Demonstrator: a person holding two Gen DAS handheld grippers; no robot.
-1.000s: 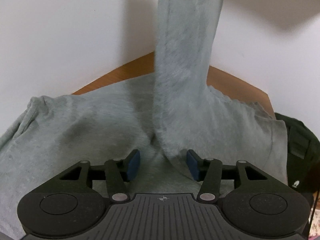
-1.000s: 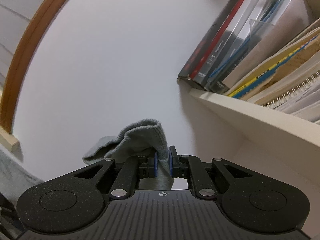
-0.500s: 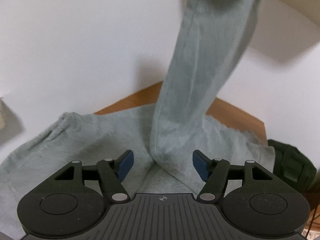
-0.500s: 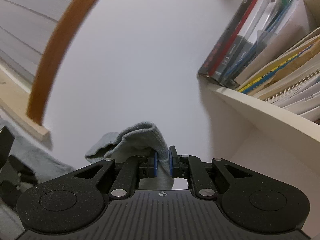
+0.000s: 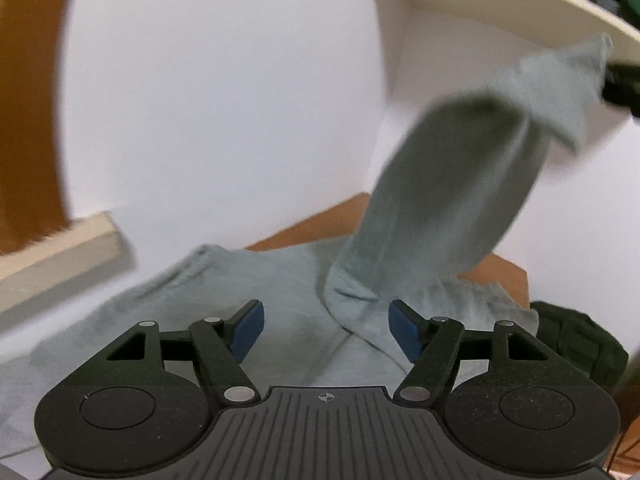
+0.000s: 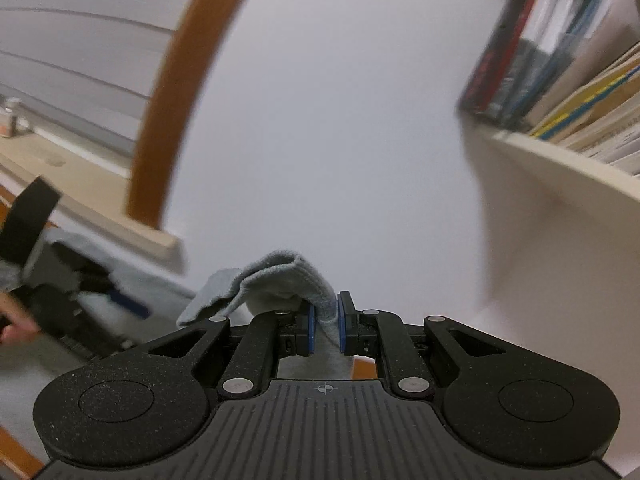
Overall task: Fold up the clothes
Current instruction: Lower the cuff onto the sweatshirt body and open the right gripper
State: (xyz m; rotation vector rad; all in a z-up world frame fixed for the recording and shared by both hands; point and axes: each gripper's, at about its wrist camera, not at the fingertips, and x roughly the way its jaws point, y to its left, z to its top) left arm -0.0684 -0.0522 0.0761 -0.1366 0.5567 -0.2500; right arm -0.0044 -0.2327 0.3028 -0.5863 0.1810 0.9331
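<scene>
A grey sweatshirt (image 5: pixel 200 300) lies spread on a wooden table (image 5: pixel 304 228). One sleeve (image 5: pixel 448 200) is lifted up and to the right, its cuff held at the upper right. My left gripper (image 5: pixel 324 328) is open, its blue pads on either side of the sleeve's base, just above the cloth. My right gripper (image 6: pixel 324 328) is shut on the grey sleeve cuff (image 6: pixel 280 280), which bunches over its left finger. The left gripper also shows blurred at the left of the right wrist view (image 6: pixel 80 292).
A white wall (image 5: pixel 220 100) stands behind the table. A cream shelf (image 6: pixel 560 176) with books (image 6: pixel 540 40) is at the upper right. A dark bag (image 5: pixel 580 344) sits right of the sweatshirt. A wooden ledge (image 5: pixel 60 248) is at the left.
My right gripper has carried the sleeve cuff to the right and lower, so the sleeve now slants. My left gripper has opened wider and tilted up.
</scene>
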